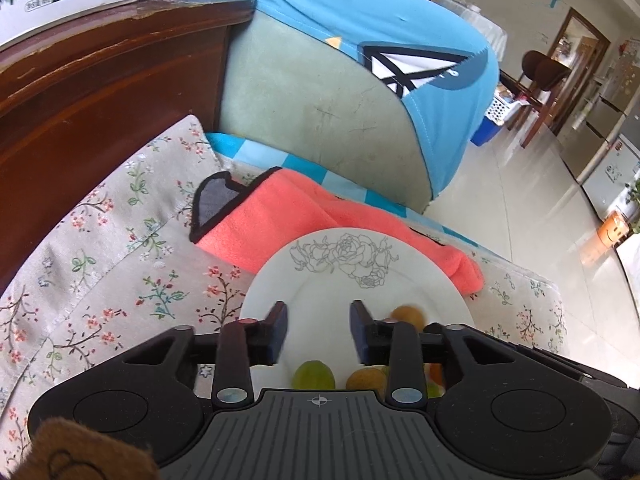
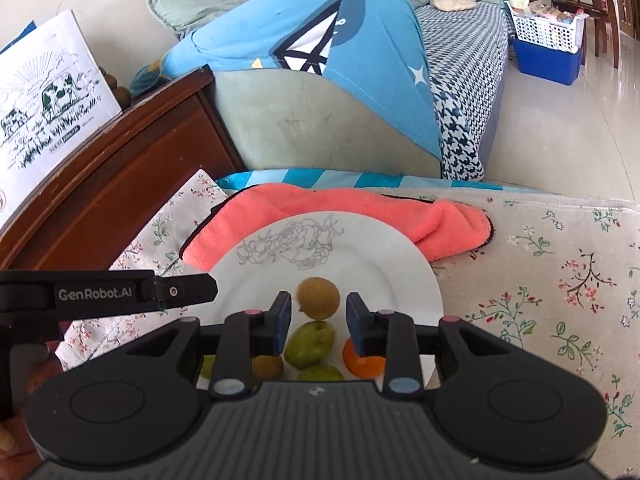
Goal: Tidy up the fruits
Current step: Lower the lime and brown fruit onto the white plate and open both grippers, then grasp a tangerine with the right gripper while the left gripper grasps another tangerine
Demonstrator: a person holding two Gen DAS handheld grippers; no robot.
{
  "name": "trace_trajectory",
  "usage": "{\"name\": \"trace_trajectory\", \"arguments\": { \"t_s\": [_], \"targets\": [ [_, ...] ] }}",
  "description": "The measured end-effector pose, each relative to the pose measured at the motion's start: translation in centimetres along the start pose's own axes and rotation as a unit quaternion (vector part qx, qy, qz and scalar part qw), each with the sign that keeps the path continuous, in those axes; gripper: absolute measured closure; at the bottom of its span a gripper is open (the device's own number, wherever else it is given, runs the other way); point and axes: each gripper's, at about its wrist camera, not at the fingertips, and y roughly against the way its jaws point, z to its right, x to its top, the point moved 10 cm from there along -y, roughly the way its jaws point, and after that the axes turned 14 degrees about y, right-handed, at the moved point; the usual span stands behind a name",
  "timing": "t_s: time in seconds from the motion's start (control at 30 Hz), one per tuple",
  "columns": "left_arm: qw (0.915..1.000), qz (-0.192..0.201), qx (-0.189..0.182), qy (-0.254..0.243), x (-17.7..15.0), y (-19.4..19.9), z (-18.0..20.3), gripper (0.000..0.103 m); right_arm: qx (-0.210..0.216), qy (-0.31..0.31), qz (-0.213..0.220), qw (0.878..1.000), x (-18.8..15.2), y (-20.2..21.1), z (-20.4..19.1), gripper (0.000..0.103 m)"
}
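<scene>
Nearest the right wrist camera, the right gripper [image 2: 314, 322] is hanging over the near part of the white rose-patterned plate [image 2: 396, 264], its jaws standing apart and clamping nothing. A green fruit [image 2: 310, 344] is lying under the gap, and a brown kiwi-like fruit [image 2: 318, 298] is sitting just beyond the fingertips, its long axis running away from the tool. An orange fruit [image 2: 362, 362] is resting beside the right finger. The left gripper [image 1: 319, 330], also parted and empty, is hovering over the plate's left side, farther from the brown fruit, so the right looks better placed. Beyond the plate a coral towel [image 2: 360, 212] is lying on the floral cloth [image 2: 540, 280].
</scene>
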Motion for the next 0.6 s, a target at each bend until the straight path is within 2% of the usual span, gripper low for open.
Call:
{"name": "trace_trajectory", "arguments": {
  "t_s": [0.17, 0.33, 0.6],
  "targets": [
    [0.9997, 0.020, 0.004, 0.009, 0.9, 1.9, -0.5, 0.054, -0.001, -0.005, 0.011, 1.000, 0.7, 1.3, 0.0, 0.071],
    [0.9990, 0.043, 0.009, -0.003, 1.2, 4.4, -1.4, 0.036, 0.001, -0.008, 0.018, 1.000, 0.9, 3.2, -0.6, 0.071],
    [0.9989, 0.043, 0.015, 0.011, -0.3, 7.5, -3.8, 0.035, 0.009, -0.013, 0.016, 1.000, -0.4, 5.7, -2.4, 0.070]
  ]
}}
